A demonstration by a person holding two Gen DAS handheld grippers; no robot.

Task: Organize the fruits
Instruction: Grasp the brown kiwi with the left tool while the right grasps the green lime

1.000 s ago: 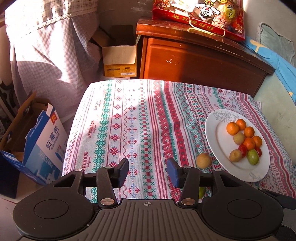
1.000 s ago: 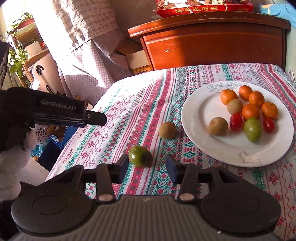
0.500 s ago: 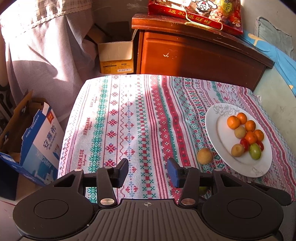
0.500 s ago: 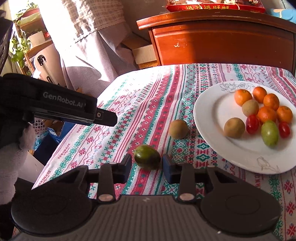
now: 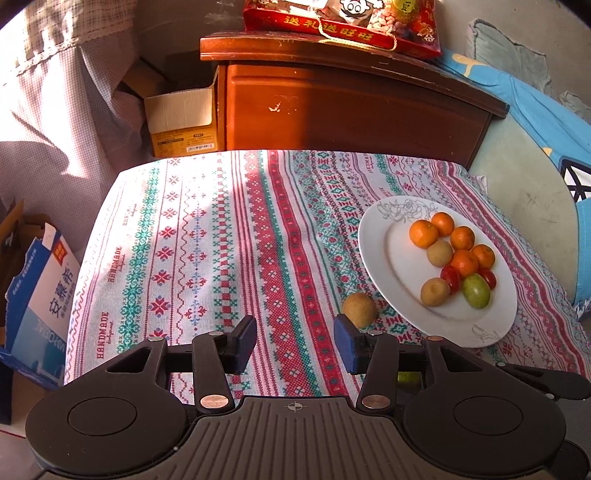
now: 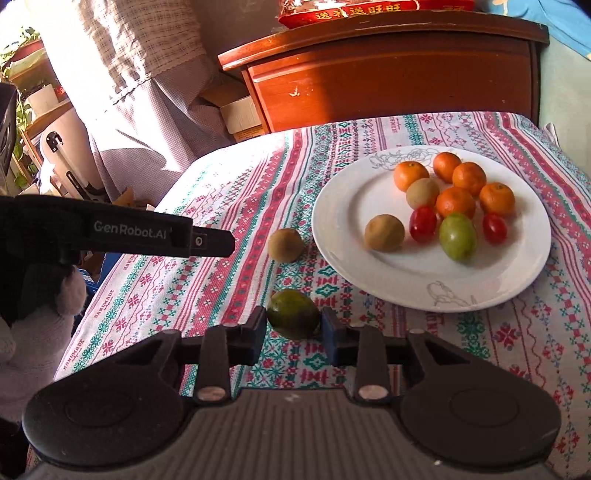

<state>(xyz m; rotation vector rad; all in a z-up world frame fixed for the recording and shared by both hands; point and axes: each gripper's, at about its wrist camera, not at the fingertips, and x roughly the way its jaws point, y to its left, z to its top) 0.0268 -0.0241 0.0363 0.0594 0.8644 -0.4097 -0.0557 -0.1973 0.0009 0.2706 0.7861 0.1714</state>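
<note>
A white plate (image 6: pixel 347 210) on the patterned tablecloth holds several oranges, two brown kiwis, two red tomatoes and a green fruit (image 6: pixel 457 236). A loose brown kiwi (image 6: pixel 285 244) lies on the cloth left of the plate. My right gripper (image 6: pixel 293 326) is shut on a dark green fruit (image 6: pixel 293 314) resting at cloth level. My left gripper (image 5: pixel 294 341) is open and empty above the cloth; the loose kiwi (image 5: pixel 359 309) lies just past its right fingertip, and the plate (image 5: pixel 376 236) is to the right. The left gripper's body (image 6: pixel 122 236) shows in the right wrist view.
A wooden cabinet (image 5: pixel 351 107) stands behind the table with a red snack bag (image 5: pixel 343 18) on top. A cardboard box (image 5: pixel 181 118) sits left of it. A blue carton (image 5: pixel 40 299) stands on the floor left. A draped curtain (image 6: pixel 140 74) hangs at far left.
My right gripper moved forward around the dark green fruit and its jaws closed onto it. My left gripper drifted slightly, staying open.
</note>
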